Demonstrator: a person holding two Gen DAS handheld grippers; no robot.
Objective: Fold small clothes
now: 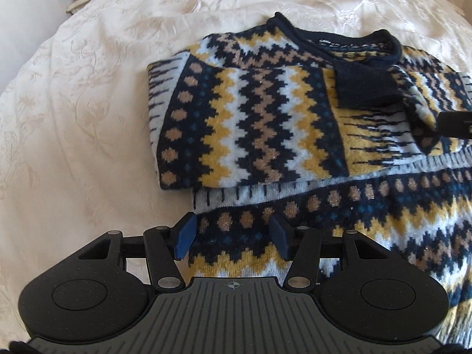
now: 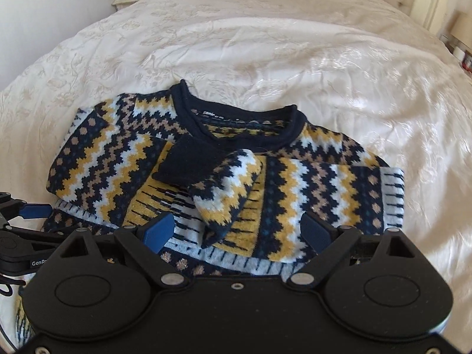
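A: What is shown in the left wrist view?

B: The patterned sweater (image 1: 265, 124) is seen lying on the bed (image 1: 88, 88), its left sleeve (image 1: 236, 124) folded in across the chest. The left gripper (image 1: 233, 240) is held low over the lower body of the garment, jaws spread apart with nothing between them; knit is seen in the gap, but no grasp is made.

A: And in the right wrist view?

B: The navy collar (image 2: 236, 118) is turned away from the camera, and the right sleeve, ending in a dark cuff (image 2: 188, 162), is laid across the front. The right gripper (image 2: 236, 230) is likewise released, poised above the lower band. Both seem placed for the hem to be taken and folded upward.
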